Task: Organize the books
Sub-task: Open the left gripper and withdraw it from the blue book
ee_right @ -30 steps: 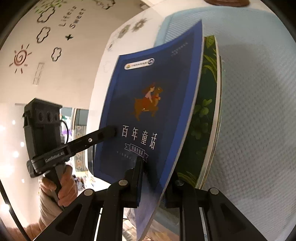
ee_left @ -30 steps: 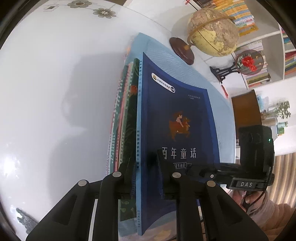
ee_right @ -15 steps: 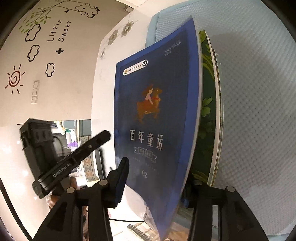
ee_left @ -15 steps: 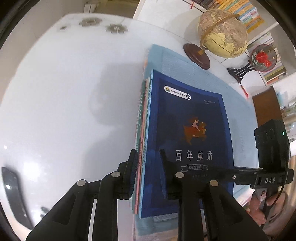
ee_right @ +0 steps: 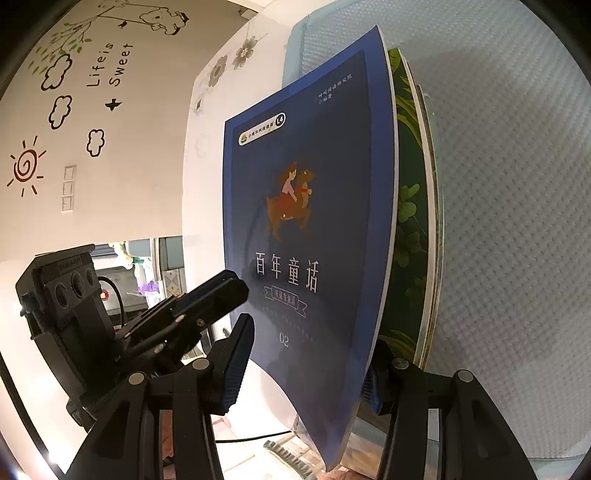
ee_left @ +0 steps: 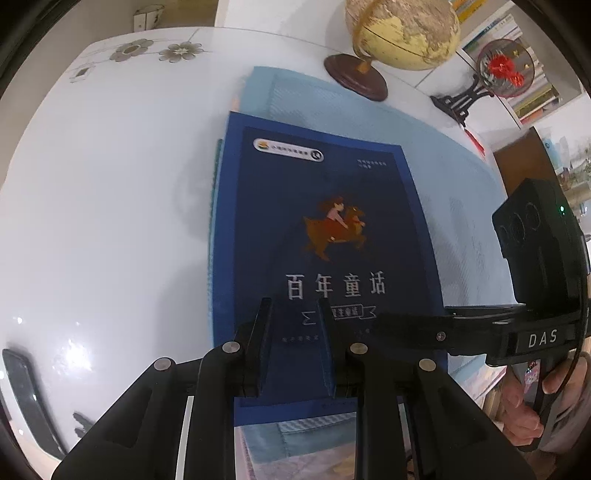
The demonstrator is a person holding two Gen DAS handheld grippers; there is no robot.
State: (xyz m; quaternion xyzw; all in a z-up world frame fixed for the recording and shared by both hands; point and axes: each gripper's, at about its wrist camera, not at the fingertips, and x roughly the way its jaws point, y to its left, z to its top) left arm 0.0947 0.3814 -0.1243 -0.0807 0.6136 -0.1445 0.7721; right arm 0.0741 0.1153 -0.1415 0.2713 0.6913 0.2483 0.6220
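As the right gripper (ee_right: 303, 373) lets go, the dark blue paperback book (ee_left: 325, 236) lies on the stack.
Its fingers now stand apart; the left gripper (ee_left: 293, 347) fingers, nearly together, hold nothing.

Grippers: 2, left gripper (ee_left: 291, 306) and right gripper (ee_right: 310, 358), 1 hand (ee_left: 524, 402) visible. Books in stack: 1 dark blue book (ee_left: 325, 229) on top, 1 green leaf-cover book (ee_right: 410, 206) under it, a few more thin ones below, exact no. can't tell. Also 1 light blue mat (ee_left: 461, 192), 1 globe (ee_left: 402, 29), 1 round red ornament on stand (ee_left: 506, 70), 1 worktop (ee_left: 103, 192).
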